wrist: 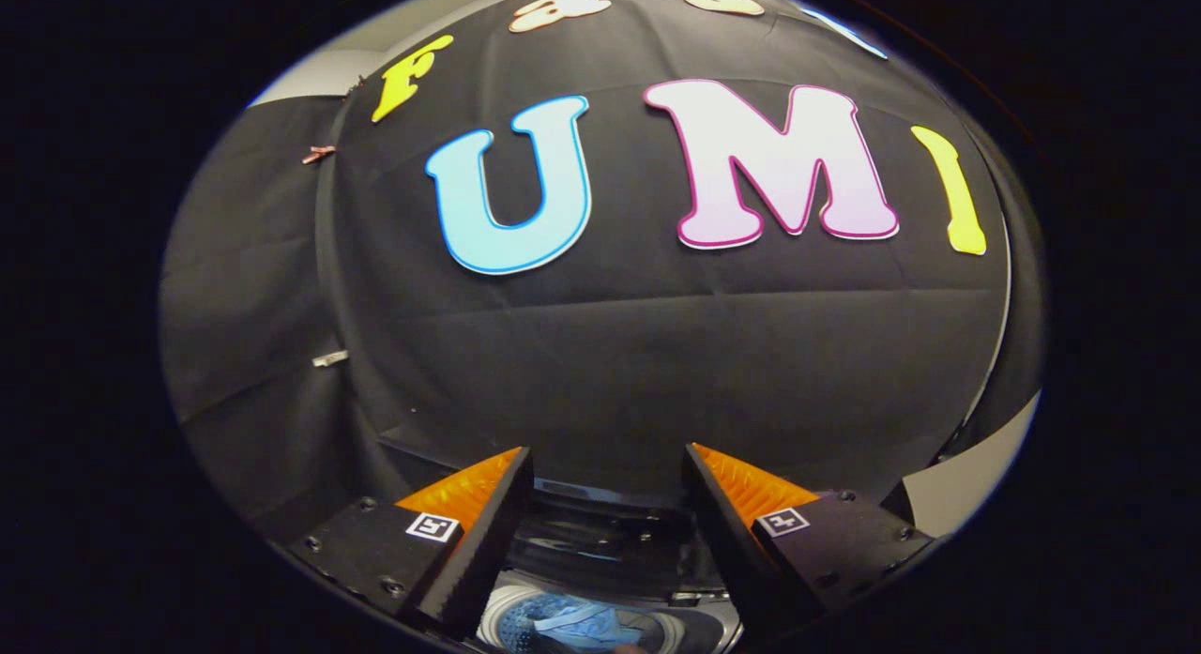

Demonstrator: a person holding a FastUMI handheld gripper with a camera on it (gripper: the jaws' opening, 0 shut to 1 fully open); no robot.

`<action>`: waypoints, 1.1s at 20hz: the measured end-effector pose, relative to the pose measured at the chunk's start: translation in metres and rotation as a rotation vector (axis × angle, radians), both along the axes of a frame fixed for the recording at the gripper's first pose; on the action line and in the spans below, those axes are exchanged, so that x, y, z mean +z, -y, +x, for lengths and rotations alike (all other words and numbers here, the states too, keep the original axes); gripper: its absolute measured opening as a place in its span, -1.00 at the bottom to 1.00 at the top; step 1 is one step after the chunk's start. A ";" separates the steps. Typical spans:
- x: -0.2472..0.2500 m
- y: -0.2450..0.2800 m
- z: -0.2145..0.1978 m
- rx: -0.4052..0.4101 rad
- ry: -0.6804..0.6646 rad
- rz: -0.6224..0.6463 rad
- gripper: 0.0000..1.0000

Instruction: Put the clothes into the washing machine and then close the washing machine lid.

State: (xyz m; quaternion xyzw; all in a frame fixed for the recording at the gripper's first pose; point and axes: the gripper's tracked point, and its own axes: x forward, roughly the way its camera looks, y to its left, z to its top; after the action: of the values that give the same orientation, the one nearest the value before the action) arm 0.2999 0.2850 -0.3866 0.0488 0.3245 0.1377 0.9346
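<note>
Clothes (574, 626) in washing machine (699, 626) drum, below spread gripper (608, 462)

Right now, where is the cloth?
In the gripper view, the blue cloth lies inside the washer drum, low between the open fingers of the gripper, below the raised lid.

No words or numbers to read here, just a square coded marker (432, 526) on one finger at seven o'clock, a second marker (783, 520) at five o'clock, and the gripper (605, 452) spread wide, holding nothing
</note>
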 end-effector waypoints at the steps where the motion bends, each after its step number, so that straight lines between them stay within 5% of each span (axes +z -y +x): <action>1: -0.005 0.002 0.004 -0.005 -0.003 -0.016 0.97; 11: -0.017 0.003 0.013 0.003 -0.006 -0.045 1.00; 22: 0.002 0.009 -0.033 -0.018 -0.047 -0.052 1.00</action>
State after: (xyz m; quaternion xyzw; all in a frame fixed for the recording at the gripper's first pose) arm 0.2668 0.2760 -0.3850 0.0304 0.3495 0.1198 0.9288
